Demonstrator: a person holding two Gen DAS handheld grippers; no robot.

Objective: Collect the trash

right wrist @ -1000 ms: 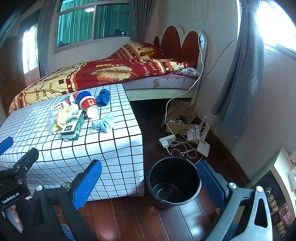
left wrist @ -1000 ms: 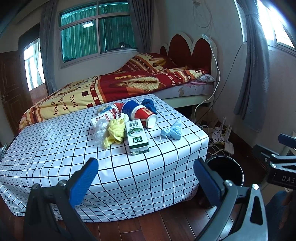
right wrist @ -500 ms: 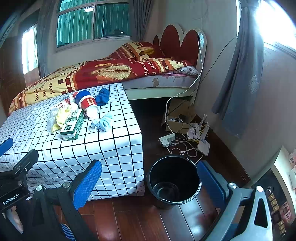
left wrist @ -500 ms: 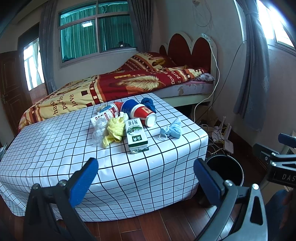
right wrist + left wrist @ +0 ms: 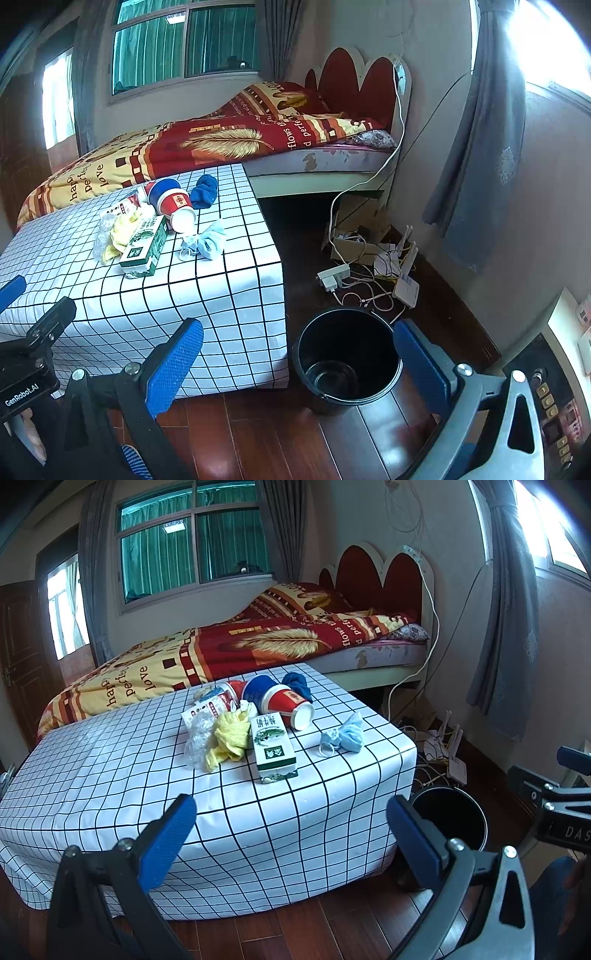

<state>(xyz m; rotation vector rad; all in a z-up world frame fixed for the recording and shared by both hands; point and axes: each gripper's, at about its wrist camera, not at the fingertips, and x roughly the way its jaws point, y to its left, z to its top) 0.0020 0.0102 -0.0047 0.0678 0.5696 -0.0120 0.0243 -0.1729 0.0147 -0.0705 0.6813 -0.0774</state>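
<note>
A pile of trash lies on the checked table (image 5: 110, 775): a green-and-white carton (image 5: 273, 749), a red paper cup (image 5: 288, 705) on its side, a yellow rag (image 5: 229, 738), clear plastic (image 5: 199, 738), a blue face mask (image 5: 343, 736) and a dark blue cloth (image 5: 297, 685). An empty black bin (image 5: 347, 362) stands on the floor by the table's right corner. My left gripper (image 5: 291, 834) is open and empty, short of the table's front edge. My right gripper (image 5: 299, 362) is open and empty, above the bin.
A bed (image 5: 258, 646) with a red and yellow quilt stands behind the table. A power strip, cables and routers (image 5: 373, 273) lie on the wooden floor by the wall. Grey curtains (image 5: 480, 147) hang at the right.
Both views have shifted only slightly; the left gripper has edged a little nearer the table. Nothing was picked up or moved.
</note>
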